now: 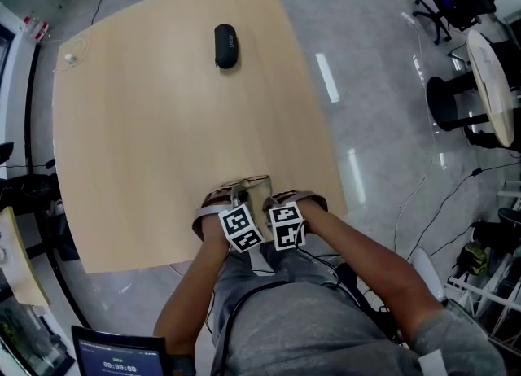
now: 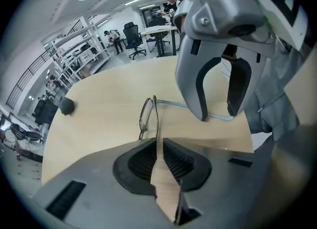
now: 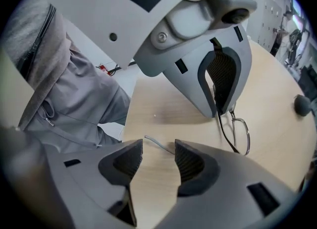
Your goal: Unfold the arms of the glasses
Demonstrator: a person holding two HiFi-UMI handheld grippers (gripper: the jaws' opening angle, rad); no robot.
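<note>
Thin-rimmed glasses (image 1: 252,185) lie at the near edge of the light wooden table (image 1: 163,138), right in front of me. My left gripper (image 1: 238,197) is shut on the glasses (image 2: 148,116); a thin dark part of the frame runs into the narrow slit between its pads (image 2: 141,161). A pale blue arm (image 2: 171,104) sticks out to the right and passes between the spread fingers of my right gripper (image 2: 218,109). In the right gripper view that arm's tip (image 3: 157,145) lies between the open pads of the right gripper (image 3: 158,161), apart from both, and one lens (image 3: 241,135) shows beside the left gripper.
A black glasses case (image 1: 225,45) lies at the far side of the table, well away from the grippers. The table edge is just beneath my hands. A laptop screen (image 1: 114,354) sits low left. Office chairs and cables surround the table on the floor.
</note>
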